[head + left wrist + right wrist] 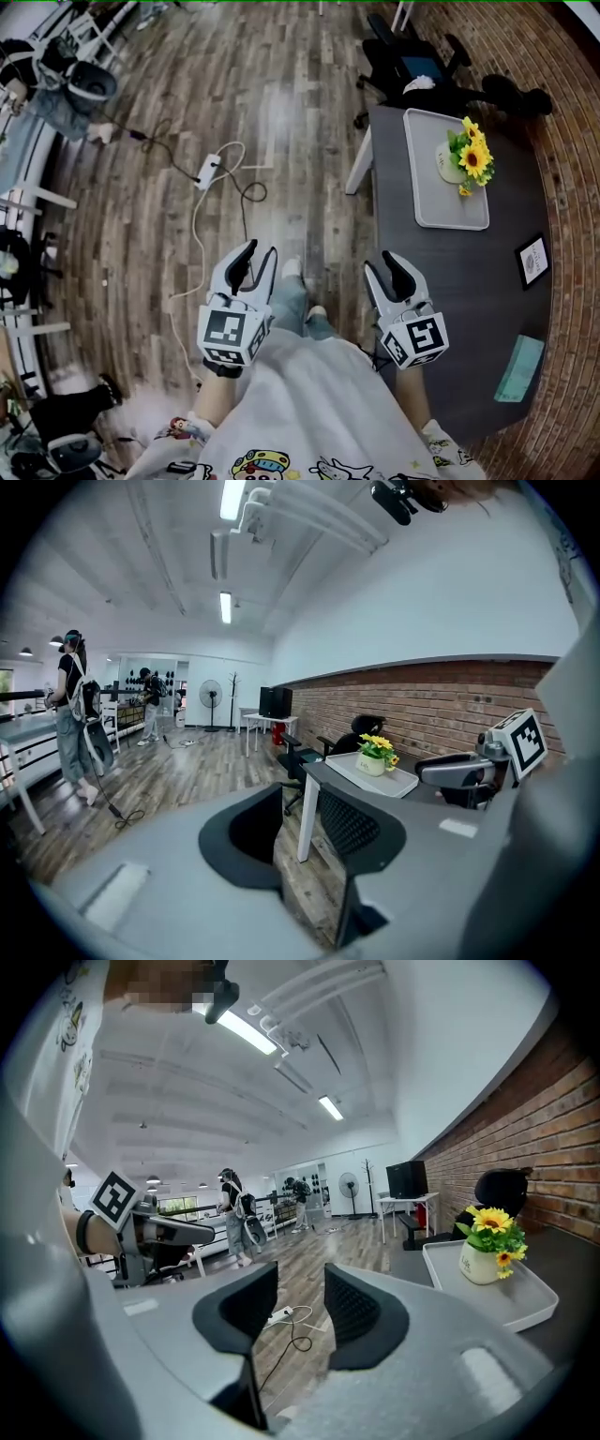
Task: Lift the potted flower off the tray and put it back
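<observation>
A potted flower (466, 158), yellow blooms in a small white pot, stands on a pale grey tray (427, 197) on the dark table (469, 281). It also shows as the potted flower (378, 754) in the left gripper view and the potted flower (489, 1241) in the right gripper view. My left gripper (253, 259) hangs over the wooden floor, well short of the table, jaws a little apart and empty. My right gripper (393, 268) hovers at the table's near edge, far from the tray, jaws slightly apart with nothing between them.
A black office chair (412, 66) stands beyond the table. A framed card (532, 260) and a teal cloth (518, 368) lie on the table's right side. A white power strip (208, 172) with cables lies on the floor. People (73, 714) stand far off.
</observation>
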`<move>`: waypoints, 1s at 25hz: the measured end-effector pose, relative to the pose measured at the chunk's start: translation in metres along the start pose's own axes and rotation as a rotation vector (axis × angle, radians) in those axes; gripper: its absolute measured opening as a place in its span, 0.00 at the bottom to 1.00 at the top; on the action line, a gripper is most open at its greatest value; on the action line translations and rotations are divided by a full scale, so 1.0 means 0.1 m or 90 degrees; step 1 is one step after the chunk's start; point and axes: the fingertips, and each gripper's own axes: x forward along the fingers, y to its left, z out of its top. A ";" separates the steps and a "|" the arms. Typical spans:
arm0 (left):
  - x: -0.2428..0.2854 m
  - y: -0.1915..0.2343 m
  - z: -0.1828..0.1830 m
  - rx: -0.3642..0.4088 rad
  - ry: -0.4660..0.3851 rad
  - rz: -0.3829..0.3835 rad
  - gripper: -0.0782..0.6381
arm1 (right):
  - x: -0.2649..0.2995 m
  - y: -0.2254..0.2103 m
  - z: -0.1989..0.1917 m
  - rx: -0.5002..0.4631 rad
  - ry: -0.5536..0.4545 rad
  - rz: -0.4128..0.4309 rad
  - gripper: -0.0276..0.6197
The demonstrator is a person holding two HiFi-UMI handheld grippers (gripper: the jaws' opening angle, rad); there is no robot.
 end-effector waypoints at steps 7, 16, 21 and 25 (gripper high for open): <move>0.47 0.55 0.23 -0.003 -0.012 -0.006 0.34 | 0.66 -0.21 0.28 -0.011 0.001 -0.012 0.32; 0.94 1.20 0.46 -0.002 -0.019 -0.007 0.42 | 1.35 -0.43 0.58 -0.022 -0.005 -0.030 0.37; 1.15 1.37 0.50 0.001 -0.020 -0.030 0.44 | 1.56 -0.45 0.59 -0.004 -0.007 -0.035 0.39; 1.21 1.41 0.46 -0.001 -0.006 -0.045 0.47 | 1.66 -0.36 0.52 0.004 0.014 -0.029 0.42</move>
